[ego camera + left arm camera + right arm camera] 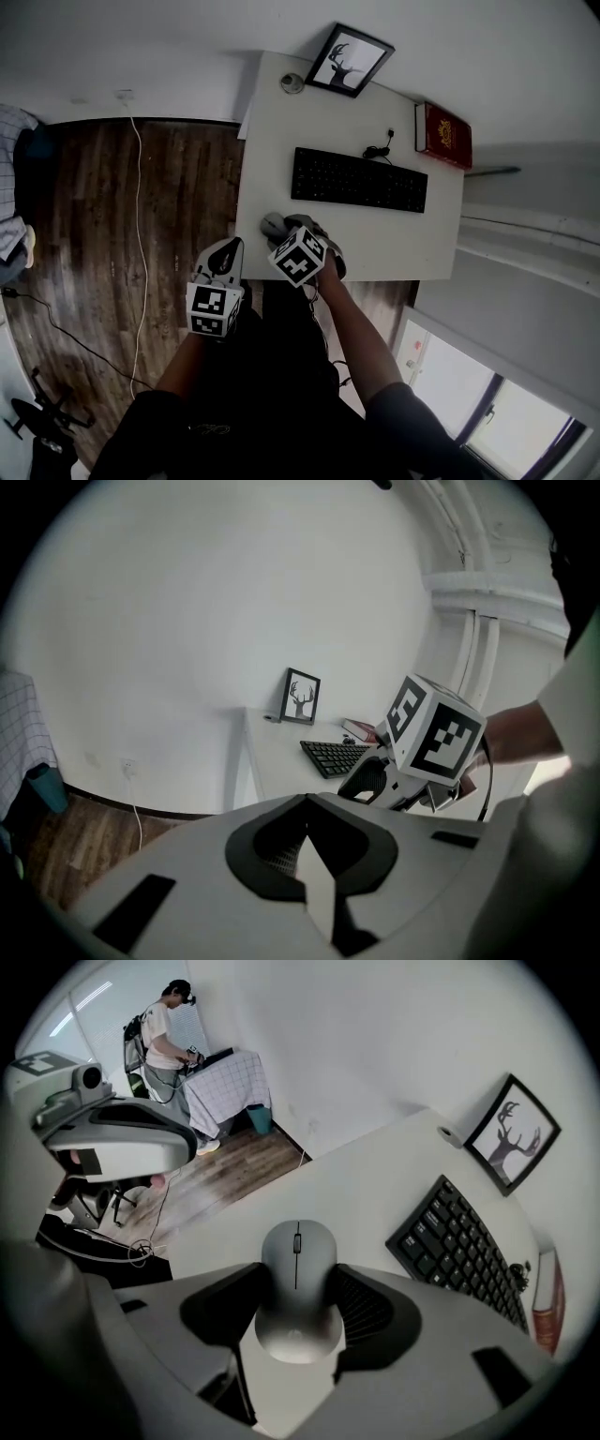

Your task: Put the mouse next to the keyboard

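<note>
Head view: the grey oval computer mouse [273, 225] lies at the near left edge of the white rectangular table [272, 112], apart from the black flat keyboard [359, 179] behind it. The right gripper [284, 232] points steeply down over the mouse; the left gripper [225, 255] hangs off the table edge above the wood floor. Left gripper view: its jaws are pressed together, with nothing between them. Right gripper view: the dark ribbed pads [361, 1302] are clamped on both flanks of the mouse, which rests on the table.
</note>
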A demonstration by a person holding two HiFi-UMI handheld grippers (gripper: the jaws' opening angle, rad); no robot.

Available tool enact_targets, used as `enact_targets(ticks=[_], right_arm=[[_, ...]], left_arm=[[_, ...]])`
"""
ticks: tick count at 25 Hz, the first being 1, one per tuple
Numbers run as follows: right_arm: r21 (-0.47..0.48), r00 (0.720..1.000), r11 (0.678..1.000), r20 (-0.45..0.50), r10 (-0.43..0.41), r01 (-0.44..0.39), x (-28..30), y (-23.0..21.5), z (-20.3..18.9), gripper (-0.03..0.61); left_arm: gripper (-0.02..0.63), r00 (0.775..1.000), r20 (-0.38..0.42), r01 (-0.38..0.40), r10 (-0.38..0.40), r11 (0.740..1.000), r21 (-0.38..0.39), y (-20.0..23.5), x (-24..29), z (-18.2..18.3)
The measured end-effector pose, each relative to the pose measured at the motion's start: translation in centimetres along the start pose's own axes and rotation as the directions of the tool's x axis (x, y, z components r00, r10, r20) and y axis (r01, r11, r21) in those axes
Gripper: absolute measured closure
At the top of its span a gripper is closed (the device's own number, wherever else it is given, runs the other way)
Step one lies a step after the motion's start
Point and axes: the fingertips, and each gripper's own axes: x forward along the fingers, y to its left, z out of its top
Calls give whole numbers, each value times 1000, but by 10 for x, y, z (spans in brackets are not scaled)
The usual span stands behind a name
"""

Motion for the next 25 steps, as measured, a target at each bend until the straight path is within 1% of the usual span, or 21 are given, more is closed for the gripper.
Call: enact_targets(ticks=[7,12,17,19,21,25], right_arm=[[-7,997,1000,73,-21,21,-11,-6,3,311],[2,992,999,124,-32,32,-23,-20,4,311],[11,985,999,166,-45,44,-34,-41,5,313],[22,984,999,174,-43,39,-38,-48,1,313],[29,983,999,180,-36,31,-42,-52,-6,313],[57,979,998,196,-49,39,-49,-72,-17,313]], left_arm=[[612,999,13,-34,34,999,16,-4,4,3],[612,998,27,-56,55,998,21,-15,14,11],[612,997,32,-68,67,996,50,-28,29,21],[612,997,29,-75,74,996,43,-35,34,24],[612,997,22,-69,68,997,42,-46,39,25],[612,999,7,-50,50,996,72,-65,53,30]])
